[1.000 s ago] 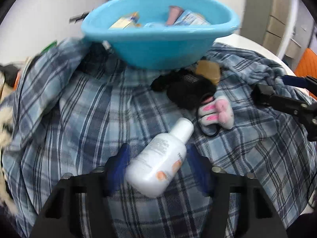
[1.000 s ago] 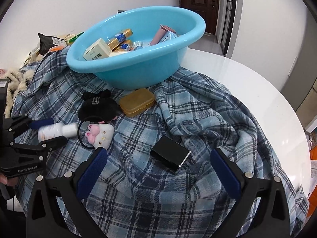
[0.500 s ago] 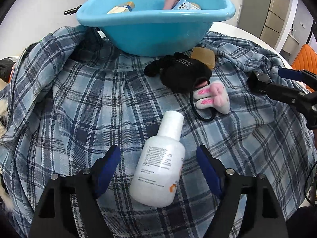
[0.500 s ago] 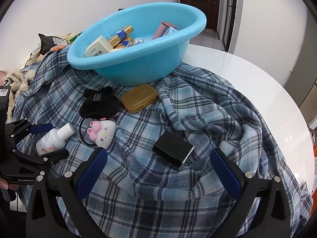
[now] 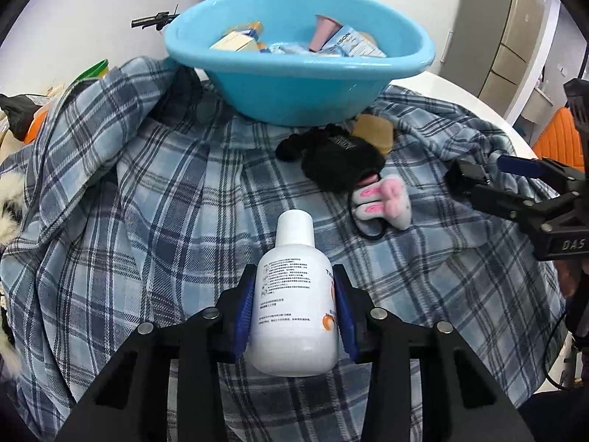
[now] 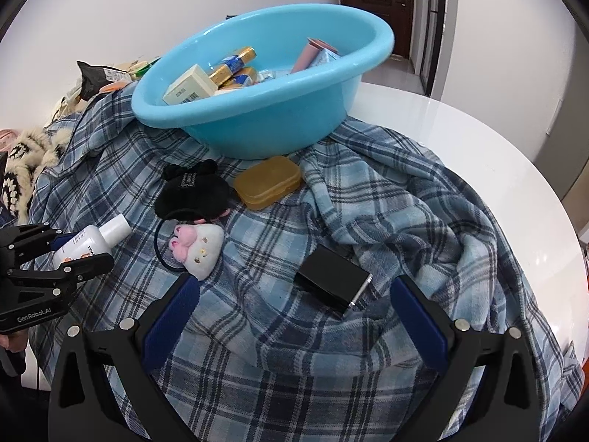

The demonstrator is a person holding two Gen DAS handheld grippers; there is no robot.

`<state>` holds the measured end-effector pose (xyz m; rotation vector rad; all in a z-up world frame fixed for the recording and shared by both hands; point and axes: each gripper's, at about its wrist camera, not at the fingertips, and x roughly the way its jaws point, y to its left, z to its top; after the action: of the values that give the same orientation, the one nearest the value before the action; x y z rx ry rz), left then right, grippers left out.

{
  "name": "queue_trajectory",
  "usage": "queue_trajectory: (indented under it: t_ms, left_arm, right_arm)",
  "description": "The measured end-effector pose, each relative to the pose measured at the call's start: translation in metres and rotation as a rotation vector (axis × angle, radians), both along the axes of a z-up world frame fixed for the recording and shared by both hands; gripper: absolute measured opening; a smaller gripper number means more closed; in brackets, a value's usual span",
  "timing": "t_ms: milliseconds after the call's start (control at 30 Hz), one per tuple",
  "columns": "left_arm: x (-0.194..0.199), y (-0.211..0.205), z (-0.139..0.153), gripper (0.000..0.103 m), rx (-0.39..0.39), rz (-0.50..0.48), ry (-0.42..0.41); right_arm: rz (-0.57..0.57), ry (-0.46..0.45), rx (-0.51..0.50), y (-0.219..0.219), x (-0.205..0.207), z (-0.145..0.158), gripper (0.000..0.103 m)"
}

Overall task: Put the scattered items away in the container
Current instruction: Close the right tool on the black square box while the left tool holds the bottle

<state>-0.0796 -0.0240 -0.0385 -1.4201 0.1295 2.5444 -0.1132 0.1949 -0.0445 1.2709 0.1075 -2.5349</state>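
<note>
The left gripper (image 5: 296, 311) fingers have just been closing and are now pinching the bottle (image 5: 294, 305), lying on the plaid cloth (image 5: 147, 221) at the counter's near edge; lifting toward the basin (image 5: 294, 84) can follow. The right gripper (image 6: 294, 316) fingers are standing spread, empty.

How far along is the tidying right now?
Done: several boxes and tubes already lie in the basin. In hand: left gripper shut on the bottle. Left: pouch, plush tie, amber case, black box; right gripper open.
</note>
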Motion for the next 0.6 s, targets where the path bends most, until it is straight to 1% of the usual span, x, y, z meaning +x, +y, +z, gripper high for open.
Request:
queue_trajectory:
  t_ms: [33,100,200,300,367,400,433,467,600]
  left_arm:
    - [0.001,0.001,0.001,0.042,0.0,-0.003,0.001]
    - [0.001,0.002,0.001,0.042,-0.004,-0.005,0.002]
    - [0.001,0.002,-0.001,0.042,-0.005,-0.003,-0.005]
    - [0.001,-0.001,-0.003,0.042,0.002,0.002,-0.009]
    - [0.001,-0.002,-0.003,0.042,0.006,0.008,-0.012]
    - [0.0,-0.003,-0.003,0.042,0.007,0.011,-0.012]
    - [0.0,-0.003,-0.003,0.042,0.009,0.012,-0.013]
    - [0.0,-0.003,-0.003,0.042,0.01,0.012,-0.014]
    - [0.002,-0.001,-0.003,0.042,0.011,0.0,-0.018]
  right_arm:
    - [0.006,0.009,-0.002,-0.001,0.0,0.001,0.094]
    - [0.014,0.023,0.0,-0.003,-0.001,0.001,0.09]
    - [-0.003,0.037,0.011,-0.003,-0.006,-0.002,0.089]
    - [-0.025,0.029,0.032,0.001,-0.013,-0.01,0.087]
    - [-0.024,0.019,0.038,0.003,-0.018,-0.017,0.074]
    - [-0.017,0.014,0.037,0.005,-0.02,-0.02,0.047]
    - [-0.017,0.006,0.045,0.006,-0.022,-0.023,0.048]
    - [-0.018,0.009,0.028,0.008,-0.023,-0.023,0.048]
    - [-0.007,0.011,-0.033,0.012,-0.015,-0.012,0.048]
